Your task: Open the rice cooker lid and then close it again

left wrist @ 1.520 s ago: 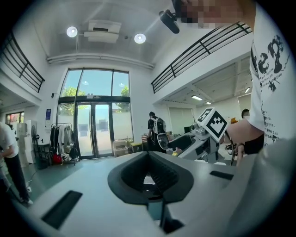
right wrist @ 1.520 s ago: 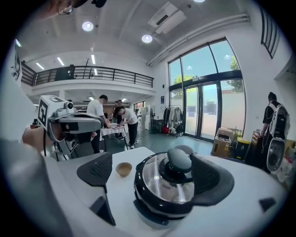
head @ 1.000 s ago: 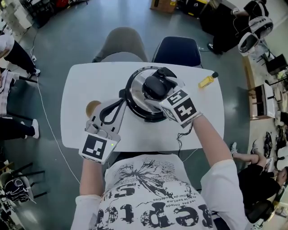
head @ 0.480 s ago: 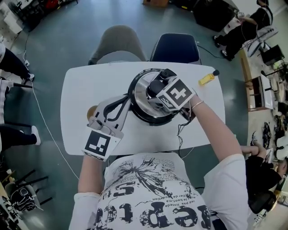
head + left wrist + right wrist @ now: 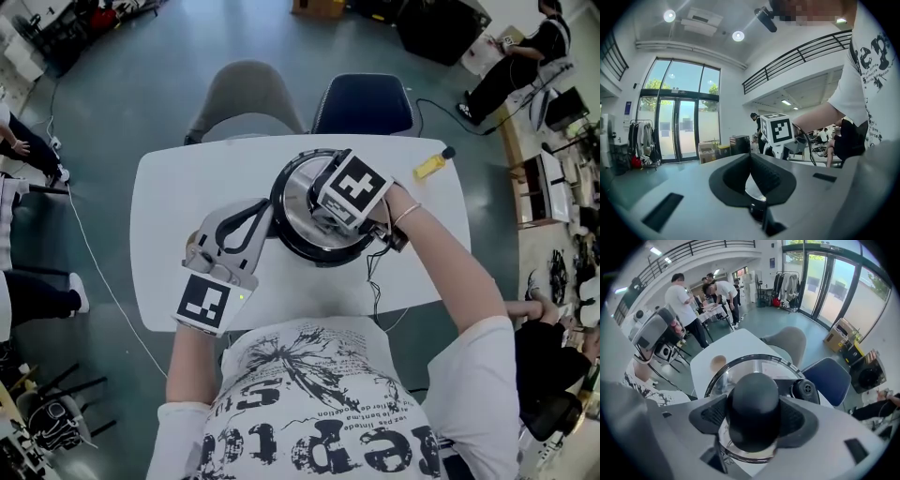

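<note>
The rice cooker [image 5: 302,242] stands mid-table with its shiny lid [image 5: 294,193] down. My right gripper [image 5: 330,212] points steeply down over the lid; its marker cube [image 5: 352,188] hides the knob in the head view. In the right gripper view the black lid knob [image 5: 754,401] fills the gap of the right gripper [image 5: 754,417]. The jaws have just been closing, and both pads now touch the knob's sides. My left gripper [image 5: 263,212] lies level at the cooker's left side. Its jaws meet at the tips in the left gripper view [image 5: 750,157], with nothing held.
The white table [image 5: 187,178] also carries a yellow bottle [image 5: 431,166] at the far right and a brown round thing [image 5: 718,363] left of the cooker. A cable [image 5: 375,281] hangs off the front edge. A grey chair [image 5: 246,94] and a blue chair [image 5: 364,103] stand behind.
My right gripper has tipped from slanted to pointing almost straight down and sunk onto the knob, jaws narrowing around it. My left gripper has slid a little towards the cooker.
</note>
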Action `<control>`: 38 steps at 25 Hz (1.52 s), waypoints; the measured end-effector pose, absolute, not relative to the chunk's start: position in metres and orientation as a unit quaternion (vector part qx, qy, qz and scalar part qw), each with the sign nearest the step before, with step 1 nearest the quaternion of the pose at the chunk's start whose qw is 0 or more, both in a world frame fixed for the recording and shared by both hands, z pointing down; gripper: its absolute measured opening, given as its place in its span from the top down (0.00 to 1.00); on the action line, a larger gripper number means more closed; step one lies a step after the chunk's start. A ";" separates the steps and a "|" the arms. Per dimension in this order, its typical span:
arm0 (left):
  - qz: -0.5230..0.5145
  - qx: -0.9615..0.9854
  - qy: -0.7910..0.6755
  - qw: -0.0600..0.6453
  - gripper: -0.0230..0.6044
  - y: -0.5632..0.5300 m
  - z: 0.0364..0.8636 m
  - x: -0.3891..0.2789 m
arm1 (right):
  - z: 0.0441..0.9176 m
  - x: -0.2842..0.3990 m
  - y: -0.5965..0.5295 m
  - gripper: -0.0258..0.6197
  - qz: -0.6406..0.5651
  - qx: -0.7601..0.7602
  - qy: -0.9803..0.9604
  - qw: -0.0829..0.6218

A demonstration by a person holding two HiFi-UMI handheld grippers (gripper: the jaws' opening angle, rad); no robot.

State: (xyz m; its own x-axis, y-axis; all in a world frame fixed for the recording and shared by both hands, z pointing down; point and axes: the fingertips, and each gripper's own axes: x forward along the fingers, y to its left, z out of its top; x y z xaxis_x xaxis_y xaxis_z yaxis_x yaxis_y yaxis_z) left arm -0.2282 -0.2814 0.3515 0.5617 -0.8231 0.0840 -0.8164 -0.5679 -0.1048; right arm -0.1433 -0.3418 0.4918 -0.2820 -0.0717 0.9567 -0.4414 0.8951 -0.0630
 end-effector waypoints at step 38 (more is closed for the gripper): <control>-0.062 -0.898 0.432 0.057 0.94 -0.226 0.331 -0.261 | 0.418 -0.156 -0.339 0.51 0.180 0.272 -0.802 0.500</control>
State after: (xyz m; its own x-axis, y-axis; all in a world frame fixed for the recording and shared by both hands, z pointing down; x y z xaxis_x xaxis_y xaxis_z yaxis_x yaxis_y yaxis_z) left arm -0.2614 -0.2256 0.3314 0.6195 -0.7825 0.0618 -0.7684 -0.6207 -0.1559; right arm -0.1561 -0.3395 0.4185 -0.3526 -0.2568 0.8998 -0.6172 0.7866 -0.0173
